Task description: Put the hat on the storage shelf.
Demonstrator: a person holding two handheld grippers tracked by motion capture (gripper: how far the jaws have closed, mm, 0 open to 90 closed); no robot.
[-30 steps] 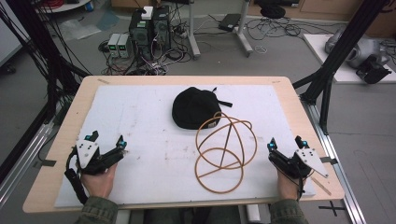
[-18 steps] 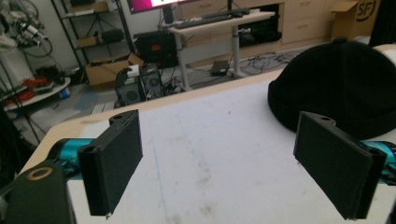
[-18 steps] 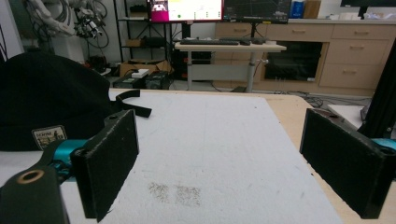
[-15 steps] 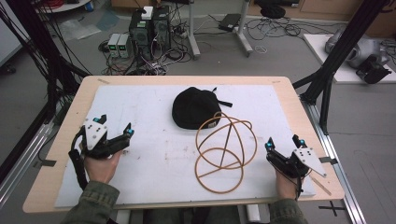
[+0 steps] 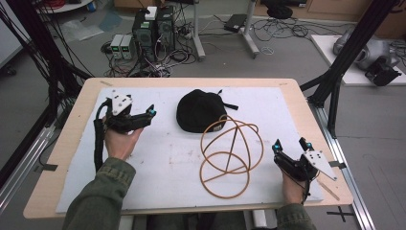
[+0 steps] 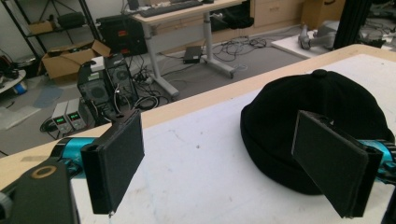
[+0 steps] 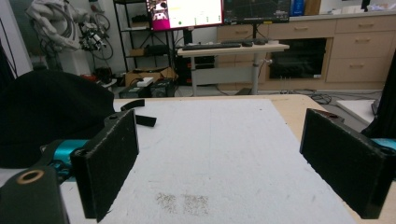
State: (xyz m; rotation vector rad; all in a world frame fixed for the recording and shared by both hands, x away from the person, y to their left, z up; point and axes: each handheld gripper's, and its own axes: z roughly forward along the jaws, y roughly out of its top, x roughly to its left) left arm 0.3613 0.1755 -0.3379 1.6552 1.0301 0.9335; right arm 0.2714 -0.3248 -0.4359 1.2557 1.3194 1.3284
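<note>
A black cap (image 5: 201,111) lies at the back middle of the white mat (image 5: 158,163). Just in front of it, to the right, stands a brown frame of thin hoops (image 5: 230,155). My left gripper (image 5: 147,117) is held above the mat left of the cap, turned on its side, jaws pointing at the cap and open. In the left gripper view the cap (image 6: 327,102) sits close behind the right pad (image 6: 327,163), with nothing between the pads. My right gripper (image 5: 291,145) rests open near the front right corner, beside the hoops. In the right gripper view the cap (image 7: 46,112) shows at far left.
The mat covers most of a wooden table (image 5: 67,143). Past its far edge are computer towers (image 5: 153,24) and cables on the floor. Black frame posts (image 5: 335,76) stand at the right side. A metal rail (image 5: 24,158) runs along the left.
My left gripper has moved from the front left away from the person and right toward the cap, rolling onto its side. The right gripper has barely shifted.
</note>
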